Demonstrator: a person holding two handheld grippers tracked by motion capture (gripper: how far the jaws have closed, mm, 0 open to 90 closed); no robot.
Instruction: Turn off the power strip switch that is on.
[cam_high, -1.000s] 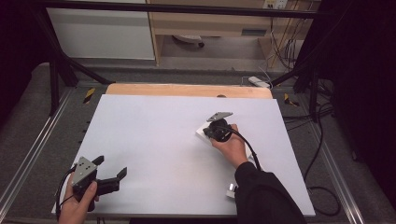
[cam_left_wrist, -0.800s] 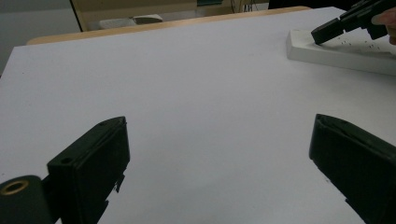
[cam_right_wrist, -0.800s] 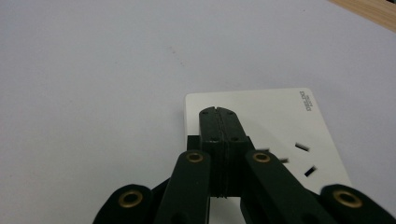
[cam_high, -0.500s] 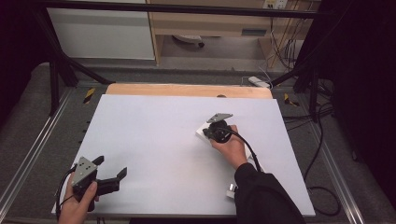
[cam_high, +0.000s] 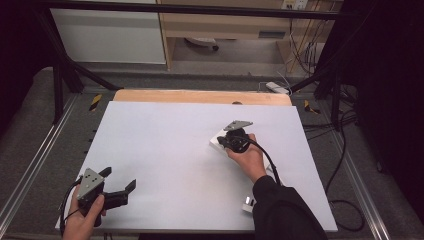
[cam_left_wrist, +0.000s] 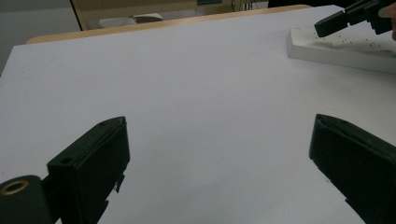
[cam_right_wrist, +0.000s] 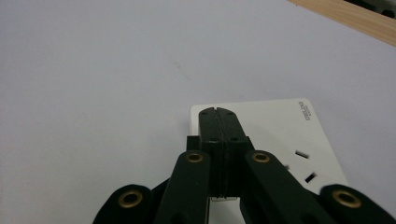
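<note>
While the right gripper (cam_right_wrist: 218, 112) is pressing its closed jaws on the power strip (cam_right_wrist: 280, 135) mid-frame, it's probably risking skidding; left gripper (cam_high: 120, 187) is idling, spread.

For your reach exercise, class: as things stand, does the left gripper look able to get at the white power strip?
Probably yes. The left gripper has open fingers, with bare white table between it and the power strip. However, the shut right gripper sits over the strip's near end.

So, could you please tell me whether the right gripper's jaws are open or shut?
Shut: the right gripper has both black jaws pressed flat together, tips over the white power strip, nothing visible between them.
</note>
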